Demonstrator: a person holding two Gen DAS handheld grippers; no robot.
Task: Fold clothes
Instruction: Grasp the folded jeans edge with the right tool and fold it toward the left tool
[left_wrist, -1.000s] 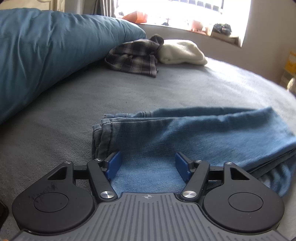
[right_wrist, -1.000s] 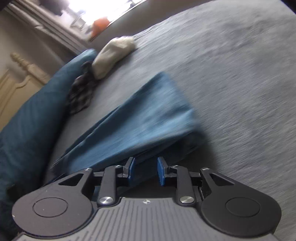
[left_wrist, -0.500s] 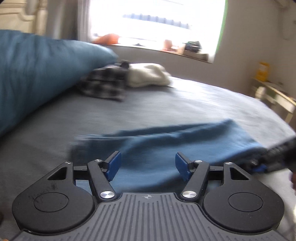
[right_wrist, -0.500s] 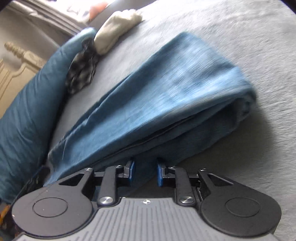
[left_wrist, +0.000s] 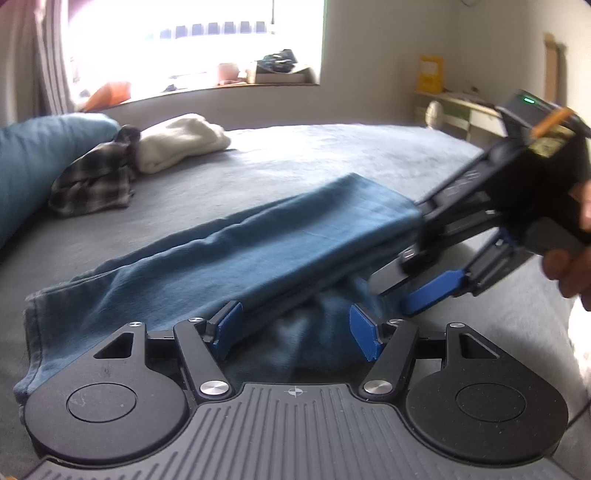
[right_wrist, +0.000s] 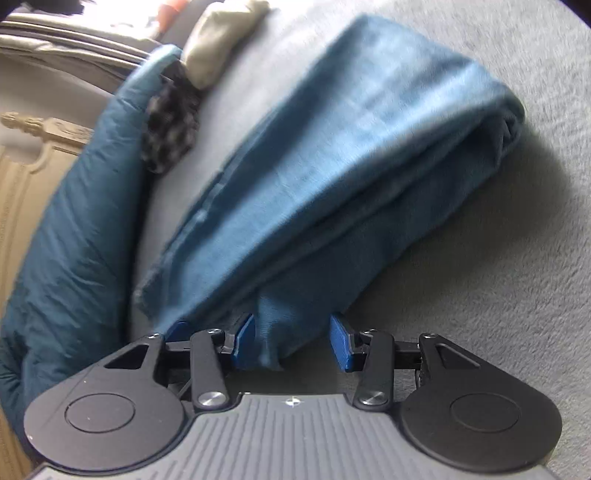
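Note:
Folded blue jeans (left_wrist: 236, 258) lie in a long strip on the grey bed (left_wrist: 314, 155). My left gripper (left_wrist: 295, 334) is open, its blue pads either side of the jeans' near edge. My right gripper (right_wrist: 291, 341) is open too, with a fold of the jeans (right_wrist: 332, 166) between its pads. The right gripper also shows in the left wrist view (left_wrist: 417, 280), coming in from the right, its blue fingers at the jeans' right end, close to my left gripper.
A plaid garment (left_wrist: 92, 181) and a cream folded garment (left_wrist: 181, 140) lie at the far left of the bed. A teal duvet (right_wrist: 66, 236) runs along the left side. A windowsill with clutter (left_wrist: 258, 74) and a side table (left_wrist: 461, 107) stand beyond.
My right gripper has opened from a tight grip on the jeans. Both grippers have come together at the jeans' right end, and the left view has swung right and lifted.

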